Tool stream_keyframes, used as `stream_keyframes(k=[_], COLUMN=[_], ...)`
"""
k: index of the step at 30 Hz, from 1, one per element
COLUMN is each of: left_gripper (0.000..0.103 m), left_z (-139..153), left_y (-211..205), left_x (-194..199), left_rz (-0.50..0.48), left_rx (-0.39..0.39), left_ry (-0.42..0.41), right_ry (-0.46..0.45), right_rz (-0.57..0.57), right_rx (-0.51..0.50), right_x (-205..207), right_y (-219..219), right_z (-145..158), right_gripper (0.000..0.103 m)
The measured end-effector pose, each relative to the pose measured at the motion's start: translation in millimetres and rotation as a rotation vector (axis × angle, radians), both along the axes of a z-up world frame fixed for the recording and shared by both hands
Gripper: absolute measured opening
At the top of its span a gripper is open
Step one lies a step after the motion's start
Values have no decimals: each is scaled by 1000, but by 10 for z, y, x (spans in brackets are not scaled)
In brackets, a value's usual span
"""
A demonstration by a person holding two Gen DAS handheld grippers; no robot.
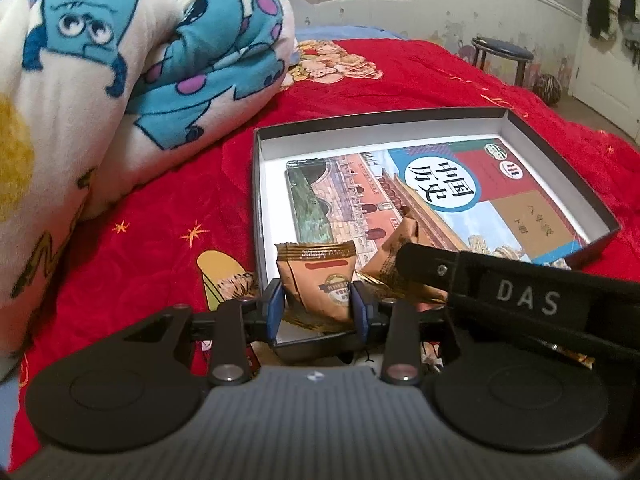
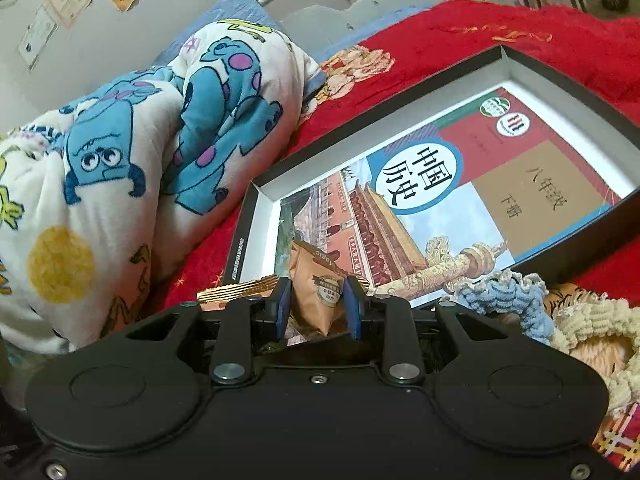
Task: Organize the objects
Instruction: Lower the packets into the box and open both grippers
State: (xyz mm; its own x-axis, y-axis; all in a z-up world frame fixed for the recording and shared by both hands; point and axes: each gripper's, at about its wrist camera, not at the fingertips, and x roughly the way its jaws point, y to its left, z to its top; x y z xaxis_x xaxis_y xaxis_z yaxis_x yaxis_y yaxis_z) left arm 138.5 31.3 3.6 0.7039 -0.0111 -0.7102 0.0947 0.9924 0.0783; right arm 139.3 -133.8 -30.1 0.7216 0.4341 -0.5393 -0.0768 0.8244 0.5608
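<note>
Left gripper: jaws partly apart, orange snack packet between blue pads, over box tray near corner; grip uncertain. Right gripper: narrow gap, pads pinching second packet above textbook inside tray. Tray on red bedspread.

A home bedroom: red bedspread, folded cartoon blanket.

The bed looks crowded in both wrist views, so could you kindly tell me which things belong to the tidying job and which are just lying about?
Job:
- shallow box
- history book inside it
- snack packet in the left gripper
- second snack packet in the right gripper

Lying about:
- cartoon blanket
- red bedspread
- stool
- blue scrunchie
</note>
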Motion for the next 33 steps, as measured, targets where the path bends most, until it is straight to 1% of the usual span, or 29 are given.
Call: stream_keyframes(k=[5,6,7,8,13,15,16,18,21,22,28,31,32,33], left_gripper=[46,50,51,57,59,63,67,72,74,76,77,77,77,77], left_z=[-12,-7,-2,1,7,22,28,41,60,67,150,181,191,204], left_y=[5,7,13,16,14,15,10,-8,-43,-44,40,85,93,104], left_x=[25,23,23,24,19,10,3,-19,-39,-43,-93,-109,-111,-116], left_rz=[3,3,3,0,-2,-3,-16,-34,-53,-51,-32,-24,-23,-20], left_rx=[-5,-4,-4,-10,-24,-41,-51,-44,-11,-4,16,17,16,15], left_ry=[4,2,-3,-4,2,9,16,6,-4,-5,-36,-47,-46,-46], right_ry=[9,12,16,18,30,34,35,42,40,38,42,37,32,26], right_rz=[2,-1,-3,-4,0,4,5,5,6,7,14,13,14,13], right_rx=[24,26,24,23,40,53,61,76,71,65,78,66,58,54], right_x=[23,24,27,28,41,45,50,57,59,58,55,28,17,5], right_y=[-27,-26,-23,-19,-37,-49,-55,-67,-66,-62,-55,-36,-36,-36], right_z=[-16,-16,-14,-12,-15,-18,-23,-31,-32,-30,-21,19,46,75], right_gripper=[28,28,28,28,28,28,28,28,28,28,28,35,39,40])
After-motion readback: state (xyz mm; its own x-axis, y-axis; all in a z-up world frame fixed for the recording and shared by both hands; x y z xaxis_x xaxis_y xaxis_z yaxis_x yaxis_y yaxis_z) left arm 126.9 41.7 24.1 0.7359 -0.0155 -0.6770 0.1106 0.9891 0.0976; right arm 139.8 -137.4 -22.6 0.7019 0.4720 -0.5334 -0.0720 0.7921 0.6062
